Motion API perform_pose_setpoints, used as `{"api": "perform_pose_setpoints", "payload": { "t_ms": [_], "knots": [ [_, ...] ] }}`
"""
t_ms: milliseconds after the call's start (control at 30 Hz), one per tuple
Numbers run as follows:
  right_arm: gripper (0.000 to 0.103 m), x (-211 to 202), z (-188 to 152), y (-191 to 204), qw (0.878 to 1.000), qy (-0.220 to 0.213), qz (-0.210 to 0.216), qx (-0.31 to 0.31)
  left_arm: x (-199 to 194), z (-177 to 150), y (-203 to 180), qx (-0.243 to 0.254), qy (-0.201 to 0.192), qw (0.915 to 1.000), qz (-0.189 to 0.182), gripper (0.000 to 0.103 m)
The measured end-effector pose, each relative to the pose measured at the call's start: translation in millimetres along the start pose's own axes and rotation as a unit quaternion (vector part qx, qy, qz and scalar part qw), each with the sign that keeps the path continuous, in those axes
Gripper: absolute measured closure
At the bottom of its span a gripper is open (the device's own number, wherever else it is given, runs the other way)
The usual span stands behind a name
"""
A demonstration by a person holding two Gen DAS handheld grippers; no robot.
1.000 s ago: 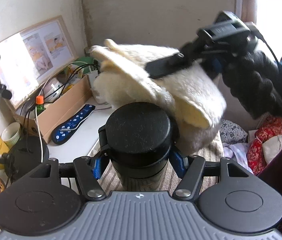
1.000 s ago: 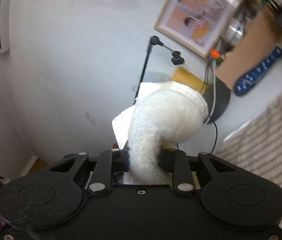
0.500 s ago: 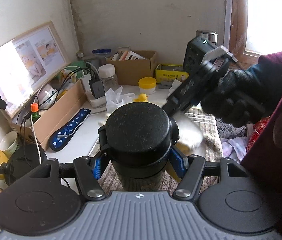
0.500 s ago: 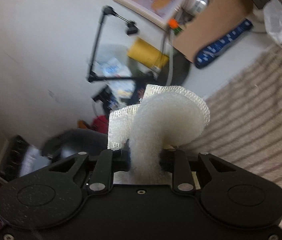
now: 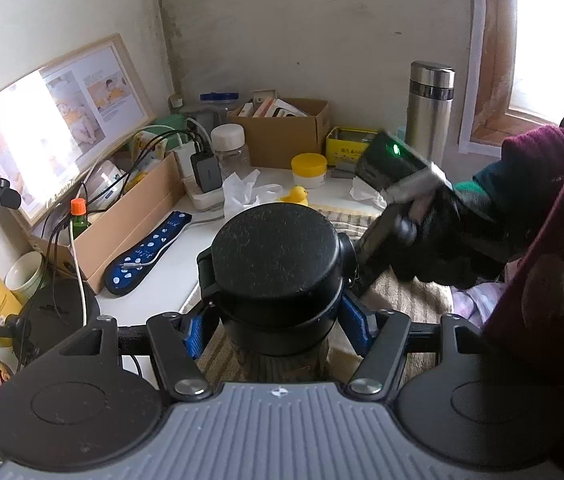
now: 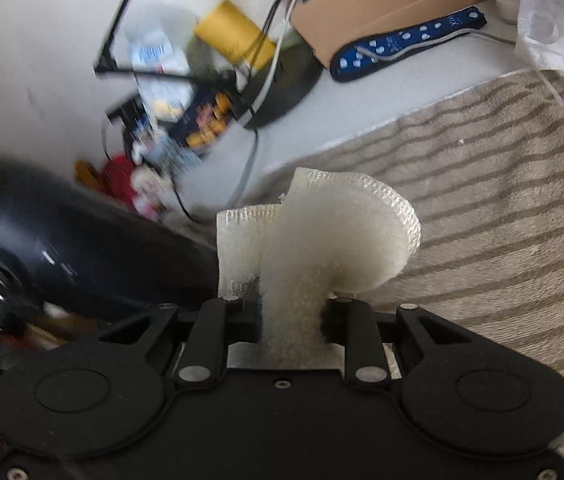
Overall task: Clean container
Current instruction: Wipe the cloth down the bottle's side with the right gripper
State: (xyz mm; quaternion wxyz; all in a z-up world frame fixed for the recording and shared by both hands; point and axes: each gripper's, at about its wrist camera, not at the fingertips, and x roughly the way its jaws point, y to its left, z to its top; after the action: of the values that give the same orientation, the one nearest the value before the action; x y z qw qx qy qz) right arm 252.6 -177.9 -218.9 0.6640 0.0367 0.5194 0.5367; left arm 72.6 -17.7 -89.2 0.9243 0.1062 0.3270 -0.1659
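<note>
A dark container with a black round lid (image 5: 277, 256) stands on a striped towel (image 5: 410, 300). My left gripper (image 5: 275, 330) is shut on its body just under the lid, blue pads (image 5: 356, 326) pressing both sides. In the right wrist view the same container (image 6: 65, 240) shows as a blurred dark shape at the left. My right gripper (image 6: 292, 310) is shut on a fluffy white cloth (image 6: 330, 240) that curls over above the towel (image 6: 482, 208), right beside the container. In the left wrist view a black-gloved hand (image 5: 454, 244) holds the right gripper (image 5: 366, 268) low at the container's right; the cloth is hidden there.
The white tabletop's back holds cardboard boxes (image 5: 282, 132), a steel flask (image 5: 430, 112), a yellow-lidded jar (image 5: 309, 170), a yellow duck (image 5: 298, 196) and crumpled plastic (image 5: 241, 192). A blue dotted strip (image 5: 149, 252), cables and a black stand base (image 5: 57, 312) lie left. A maroon sleeve (image 5: 554, 280) fills the right.
The right gripper has come down with the cloth from above the lid to the container's right side and tipped downward. The left gripper and container kept still.
</note>
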Motion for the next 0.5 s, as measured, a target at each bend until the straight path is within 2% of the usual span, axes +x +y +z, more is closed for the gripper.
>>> {"api": "perform_pose_setpoints", "payload": {
  "t_ms": [233,367,433,500],
  "knots": [
    [0.082,15.3,-10.4,22.6,0.989,0.013,-0.067,-0.131,5.9,7.3,-3.8,-0.007,0.01,0.9998,0.013,0.039],
    [0.082,14.7,-7.7,13.4,0.993,0.01,-0.052,-0.105,8.0,12.3,-4.0,-0.011,0.023,0.9996,0.014,0.039],
    [0.082,12.3,-4.4,5.5,0.997,0.007,-0.032,-0.067,9.2,13.7,-4.3,-0.016,0.029,0.9992,0.022,0.039],
    [0.082,3.9,-2.2,-6.2,1.0,-0.015,0.001,-0.017,10.3,14.6,-3.8,-0.038,0.037,0.9979,0.036,0.039]
  ]
}}
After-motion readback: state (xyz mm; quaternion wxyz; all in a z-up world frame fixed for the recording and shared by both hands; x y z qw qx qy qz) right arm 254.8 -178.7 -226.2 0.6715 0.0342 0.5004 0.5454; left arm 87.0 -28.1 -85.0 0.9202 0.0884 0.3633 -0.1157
